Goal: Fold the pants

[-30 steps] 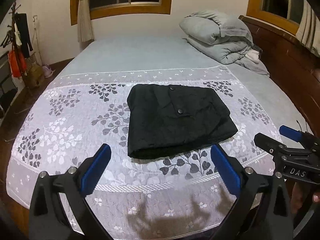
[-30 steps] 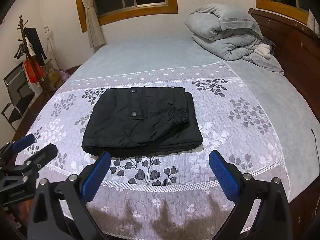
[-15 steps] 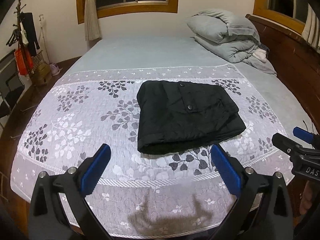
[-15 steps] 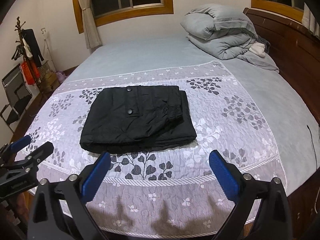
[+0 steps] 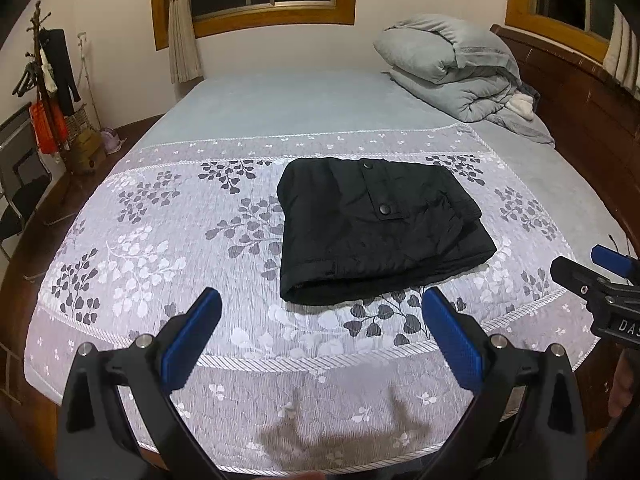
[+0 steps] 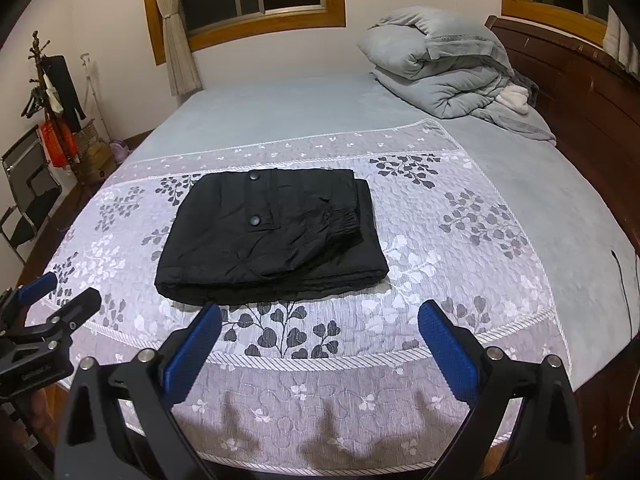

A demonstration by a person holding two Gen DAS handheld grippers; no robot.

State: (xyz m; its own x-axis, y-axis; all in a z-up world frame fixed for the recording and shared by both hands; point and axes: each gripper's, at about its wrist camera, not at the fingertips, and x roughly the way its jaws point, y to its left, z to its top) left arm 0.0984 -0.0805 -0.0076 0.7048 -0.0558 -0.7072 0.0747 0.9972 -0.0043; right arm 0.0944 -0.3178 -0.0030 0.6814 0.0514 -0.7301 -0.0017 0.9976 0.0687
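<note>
The black pants point(image 5: 376, 228) lie folded into a flat rectangle on the white floral bedspread point(image 5: 160, 240); two snap buttons show on top. They also show in the right wrist view point(image 6: 272, 236). My left gripper point(image 5: 320, 312) is open and empty, held back over the bed's near edge, short of the pants. My right gripper point(image 6: 318, 326) is open and empty, also back from the pants. The right gripper appears at the right edge of the left wrist view point(image 5: 600, 280), and the left gripper at the left edge of the right wrist view point(image 6: 48, 308).
A folded grey duvet point(image 5: 452, 76) lies at the far right by the wooden headboard point(image 5: 580, 92). A coat stand point(image 5: 48, 80) and a chair point(image 5: 20, 184) stand on the floor to the left. The bedspread point(image 6: 460, 240) covers the bed's near half.
Both grippers have drawn back from the bed, so the pants look farther away. The pants have not moved. Both grippers stay open.
</note>
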